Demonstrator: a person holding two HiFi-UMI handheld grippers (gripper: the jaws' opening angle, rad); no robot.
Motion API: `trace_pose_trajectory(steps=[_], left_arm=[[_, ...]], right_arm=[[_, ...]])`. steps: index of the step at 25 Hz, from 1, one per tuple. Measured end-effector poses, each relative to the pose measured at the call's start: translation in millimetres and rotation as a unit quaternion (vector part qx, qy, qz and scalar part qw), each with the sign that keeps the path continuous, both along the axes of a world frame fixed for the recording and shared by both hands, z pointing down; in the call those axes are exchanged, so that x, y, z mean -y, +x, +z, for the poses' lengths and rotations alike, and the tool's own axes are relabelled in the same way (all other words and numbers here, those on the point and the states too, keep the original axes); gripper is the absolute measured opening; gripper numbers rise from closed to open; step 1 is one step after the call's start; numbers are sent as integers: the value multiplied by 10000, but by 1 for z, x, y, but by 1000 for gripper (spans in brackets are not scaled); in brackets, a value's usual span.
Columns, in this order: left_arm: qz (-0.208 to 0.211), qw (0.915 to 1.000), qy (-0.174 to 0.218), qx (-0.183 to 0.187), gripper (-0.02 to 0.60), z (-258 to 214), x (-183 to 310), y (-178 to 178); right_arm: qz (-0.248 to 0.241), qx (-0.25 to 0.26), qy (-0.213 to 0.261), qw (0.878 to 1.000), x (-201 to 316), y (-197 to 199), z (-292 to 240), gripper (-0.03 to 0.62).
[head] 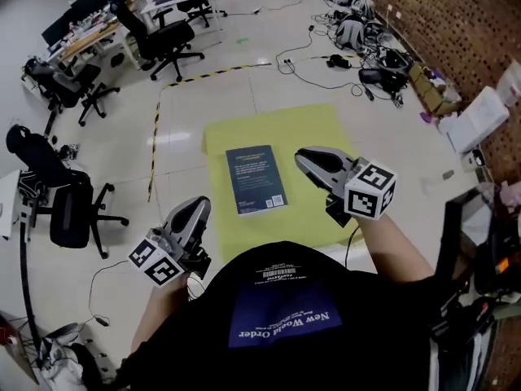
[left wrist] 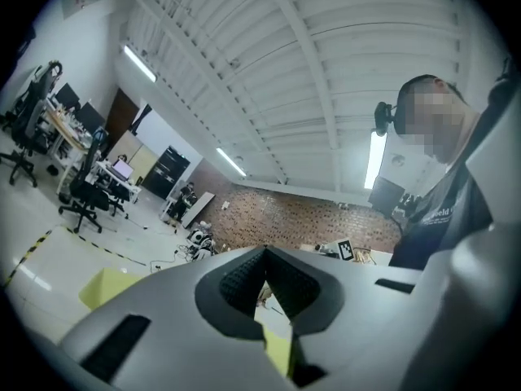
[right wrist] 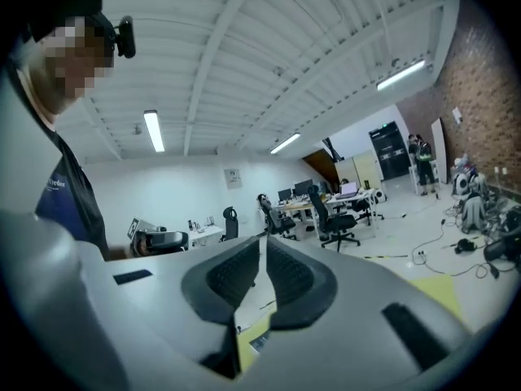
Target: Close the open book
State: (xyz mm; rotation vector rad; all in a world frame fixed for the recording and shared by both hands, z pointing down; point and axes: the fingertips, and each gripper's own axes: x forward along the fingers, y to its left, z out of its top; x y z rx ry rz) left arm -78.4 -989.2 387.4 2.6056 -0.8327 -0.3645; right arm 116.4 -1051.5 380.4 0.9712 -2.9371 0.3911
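Closest of all is the person's black shirt point(head: 285, 316), whose blue patch point(head: 285, 324) reads "New World Order"; a white barcode label sits at the collar, its print too small to read.

Nearer than the book and to its left, the left gripper point(head: 198, 206) hangs in the air with its jaws pressed together at the tips, pinching nothing. Just right of the book, the right gripper point(head: 303, 158) is held up too. Its jaws are all but closed, with only a thin slit between the pads and nothing in it. Each gripper carries a marker cube point(head: 370, 190).

The book point(head: 256, 178) lies flat and shut on the yellow mat point(head: 309, 129), dark blue cover up, a barcode at its near right corner. The cover lettering is too small to read. By my reading the closing is done.

The main risk now is a gripper dropping or swinging in and nudging the book, sliding it or rucking the mat. The cover looks settled, so I doubt it will spring open.

Beyond the book runs black-and-yellow tape point(head: 213, 73), with office chairs point(head: 167, 43) to its far left. Cables point(head: 309, 63) and a brick wall point(head: 456, 23) lie to the far right.
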Motion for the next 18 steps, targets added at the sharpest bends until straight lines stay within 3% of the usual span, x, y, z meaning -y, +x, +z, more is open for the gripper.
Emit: trace_pose_trajectory(steps=[2,6,12,18], left_arm=[[-12,9998,180,6,6,-14,0,2],[-66,9992,401,45,6,-28,-3,5],[-64,9993,320,173,6,-16,-10,13],[-3,9992,329,224,6,-16,-11,19]], right_arm=[[178,158,160,9996,-6,18,-20,-9],[416,457,211,9979,-17,45,-31,-12],[517,737,-352,9953,-19,61,14,-15],[413,464,-287,9977,-21,53,22,-15]])
